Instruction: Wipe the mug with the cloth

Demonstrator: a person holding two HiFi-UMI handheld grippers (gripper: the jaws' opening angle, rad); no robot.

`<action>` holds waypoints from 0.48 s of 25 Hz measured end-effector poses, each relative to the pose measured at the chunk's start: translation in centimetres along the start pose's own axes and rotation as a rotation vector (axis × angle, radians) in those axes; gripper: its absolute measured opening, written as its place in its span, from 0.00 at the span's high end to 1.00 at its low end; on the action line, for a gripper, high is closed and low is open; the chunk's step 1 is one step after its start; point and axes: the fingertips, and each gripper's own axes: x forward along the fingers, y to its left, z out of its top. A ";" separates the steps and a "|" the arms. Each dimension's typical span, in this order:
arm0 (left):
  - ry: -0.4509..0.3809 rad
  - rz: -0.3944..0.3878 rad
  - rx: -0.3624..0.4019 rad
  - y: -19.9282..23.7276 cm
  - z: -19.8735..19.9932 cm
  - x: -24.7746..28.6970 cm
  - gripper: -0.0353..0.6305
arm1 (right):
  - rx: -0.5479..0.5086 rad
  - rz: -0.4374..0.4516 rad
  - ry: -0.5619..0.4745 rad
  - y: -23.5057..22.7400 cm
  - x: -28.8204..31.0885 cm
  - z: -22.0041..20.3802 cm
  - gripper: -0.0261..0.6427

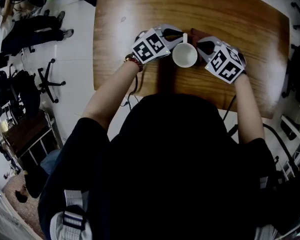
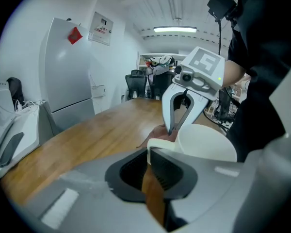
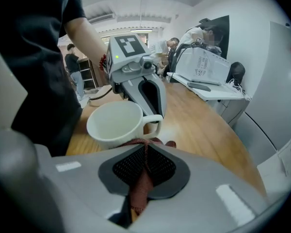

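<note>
With my left hand-held gripper (image 2: 148, 153) clamped on the white ceramic mug (image 2: 203, 141) by its handle, I'd rub the reddish-brown cloth (image 3: 141, 181) pinched in my right hand-held gripper (image 3: 145, 152) firmly round its wall.

A long fluorescent ceiling tube (image 2: 174, 29) glows upper centre in the left gripper view; glare whitens the glossy brown wooden table (image 1: 255, 29) upper right in the head view. Edges bend. Lower centre of the right gripper view, the reddish-brown cloth (image 3: 140, 183) is blurred; the white ceramic mug (image 3: 114, 123) is sharp.
</note>
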 end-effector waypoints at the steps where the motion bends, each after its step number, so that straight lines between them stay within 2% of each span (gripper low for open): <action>1: -0.002 0.000 -0.003 0.0 0.0 0.0 0.93 | 0.015 0.001 -0.004 0.0 0.3 -0.2 0.93; 8: -0.009 0.001 -0.015 0.0 0.1 -0.1 0.93 | 0.055 -0.007 0.011 -0.1 1.2 -1.3 0.93; 12: -0.005 0.001 -0.003 0.0 0.0 -0.3 0.93 | 0.043 0.021 -0.021 -0.2 -0.3 0.3 0.93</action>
